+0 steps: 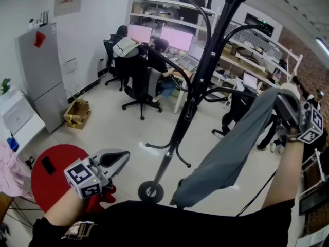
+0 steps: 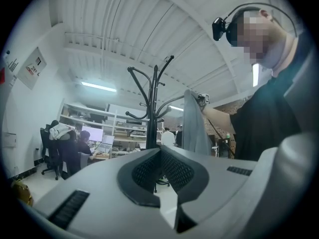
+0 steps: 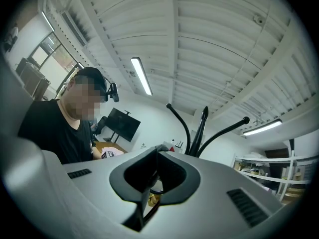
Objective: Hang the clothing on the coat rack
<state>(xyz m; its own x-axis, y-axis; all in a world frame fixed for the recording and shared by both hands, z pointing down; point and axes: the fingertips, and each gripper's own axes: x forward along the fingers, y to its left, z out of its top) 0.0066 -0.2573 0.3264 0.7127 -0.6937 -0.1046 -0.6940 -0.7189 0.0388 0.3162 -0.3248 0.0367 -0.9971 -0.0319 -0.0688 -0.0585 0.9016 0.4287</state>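
The black coat rack (image 1: pixel 198 89) stands on its round base in the middle of the floor, with curved hooks near the top. A grey garment (image 1: pixel 231 148) hangs from my right gripper (image 1: pixel 278 101), which is raised to the right of the rack's upper hooks and shut on the cloth's top edge. In the right gripper view a bit of grey cloth (image 3: pixel 160 147) shows at the closed tips, with the rack's top (image 3: pixel 202 128) just beyond. My left gripper (image 1: pixel 114 163) is low at the left, shut and holding nothing. From the left gripper view, the rack (image 2: pixel 155 108) and hanging garment (image 2: pixel 194 128) are ahead.
A red round table (image 1: pixel 56 174) with a black phone (image 1: pixel 48 164) is beside my left arm. Pink cloth (image 1: pixel 10 169) lies at the far left. People sit on office chairs at desks (image 1: pixel 149 60) behind the rack. A cardboard box (image 1: pixel 77 113) and grey cabinet (image 1: pixel 41 76) stand at left.
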